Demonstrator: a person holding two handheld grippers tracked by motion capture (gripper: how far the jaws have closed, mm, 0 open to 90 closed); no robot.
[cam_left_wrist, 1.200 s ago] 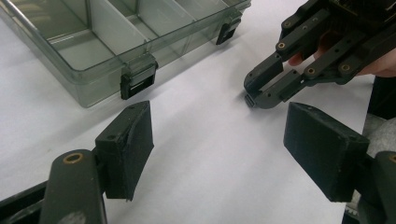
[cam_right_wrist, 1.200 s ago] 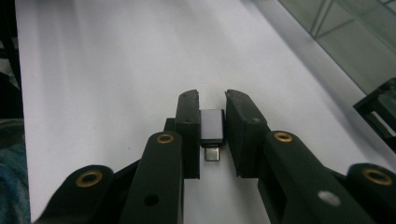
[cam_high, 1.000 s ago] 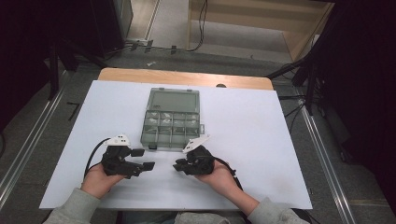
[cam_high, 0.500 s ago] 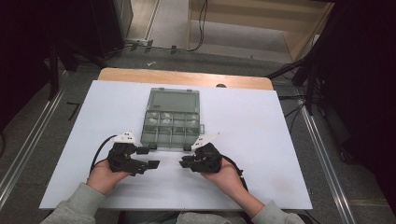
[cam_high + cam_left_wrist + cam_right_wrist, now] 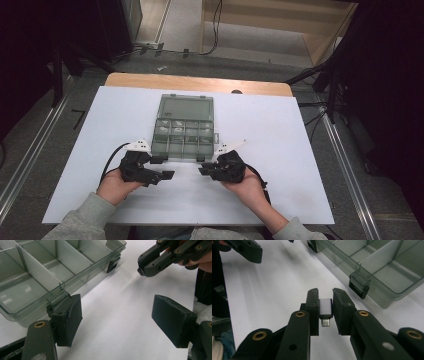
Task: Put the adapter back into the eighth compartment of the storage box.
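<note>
My right gripper pinches the adapter plug-out, ready for the box, while my left gripper gapes empty.

contents of the organiser box compartments: too small to identify from the high view. its far end is cut off in both gripper views. small silver adapter: sides hidden by the right gripper pads.

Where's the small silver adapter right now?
In the right gripper view, the silver adapter is pinched between the right gripper jaws, above the white table, just short of the open compartment box.
</note>
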